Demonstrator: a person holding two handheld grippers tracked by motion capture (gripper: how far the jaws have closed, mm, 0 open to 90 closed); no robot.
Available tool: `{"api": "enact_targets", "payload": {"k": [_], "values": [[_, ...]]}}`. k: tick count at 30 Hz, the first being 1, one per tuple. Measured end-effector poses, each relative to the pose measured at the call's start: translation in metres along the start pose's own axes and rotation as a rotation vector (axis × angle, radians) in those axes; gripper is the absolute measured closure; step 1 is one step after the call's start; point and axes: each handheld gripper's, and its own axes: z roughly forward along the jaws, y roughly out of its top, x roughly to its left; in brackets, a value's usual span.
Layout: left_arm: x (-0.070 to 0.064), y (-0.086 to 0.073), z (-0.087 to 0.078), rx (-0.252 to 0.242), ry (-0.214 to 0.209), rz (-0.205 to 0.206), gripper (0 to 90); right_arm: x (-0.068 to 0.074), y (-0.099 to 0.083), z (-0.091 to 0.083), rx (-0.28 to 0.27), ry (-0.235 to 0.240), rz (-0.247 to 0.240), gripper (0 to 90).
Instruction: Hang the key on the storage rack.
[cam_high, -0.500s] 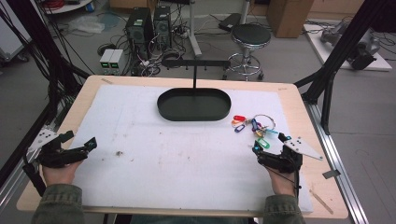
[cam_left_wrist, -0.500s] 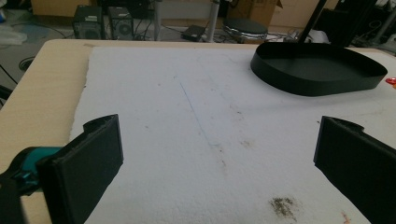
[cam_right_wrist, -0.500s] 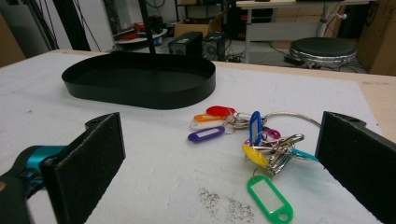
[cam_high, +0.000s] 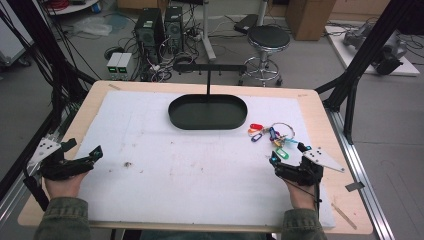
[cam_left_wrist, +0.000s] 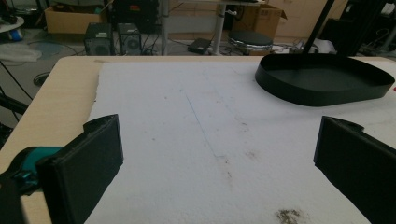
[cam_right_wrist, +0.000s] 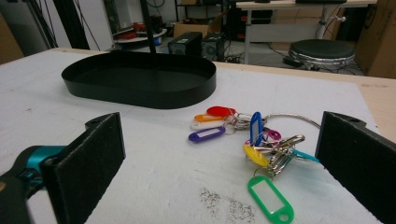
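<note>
A bunch of keys with coloured tags (cam_high: 270, 135) lies on the white mat, right of centre. In the right gripper view the keys (cam_right_wrist: 261, 144) lie just ahead, between the wide-apart jaws, and nothing touches them. My right gripper (cam_high: 290, 154) is open, a short way on the near side of the bunch. A black oval tray (cam_high: 207, 122) with an upright T-shaped post stands at the far middle of the mat. My left gripper (cam_high: 82, 149) is open at the mat's near left edge, empty, pointing across bare mat (cam_left_wrist: 210, 121) toward the tray (cam_left_wrist: 322, 91).
The white mat (cam_high: 200, 170) covers most of the wooden table (cam_high: 345, 200). A dirt speck (cam_high: 127, 164) lies near the left gripper. Black frame struts (cam_high: 350, 85) rise at both table sides. A stool (cam_high: 269, 37) and computer boxes (cam_high: 155, 25) stand on the floor beyond.
</note>
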Motion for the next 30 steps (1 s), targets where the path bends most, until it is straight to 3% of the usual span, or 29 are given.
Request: {"api": "enact_targets", "payload": {"k": [8, 9, 11, 17, 30], "values": [[0.0, 0.0, 0.0, 0.0, 0.008, -0.001, 1.8, 0.001, 0.0, 0.0, 0.0, -0.009, 0.002, 0.5], [0.0, 0.0, -0.001, -0.001, 0.008, -0.003, 1.8, 0.002, 0.0, 0.002, 0.032, -0.008, 0.014, 0.5], [0.0, -0.001, 0.0, 0.0, 0.01, -0.001, 1.8, 0.003, 0.002, 0.004, 0.037, -0.006, 0.013, 0.5], [0.001, -0.001, -0.001, -0.004, 0.018, -0.003, 1.8, 0.007, 0.009, 0.01, 0.063, -0.037, -0.025, 0.5], [0.001, -0.001, -0.002, -0.013, 0.022, -0.002, 1.8, -0.002, 0.023, 0.024, 0.082, -0.073, -0.025, 0.5]]}}
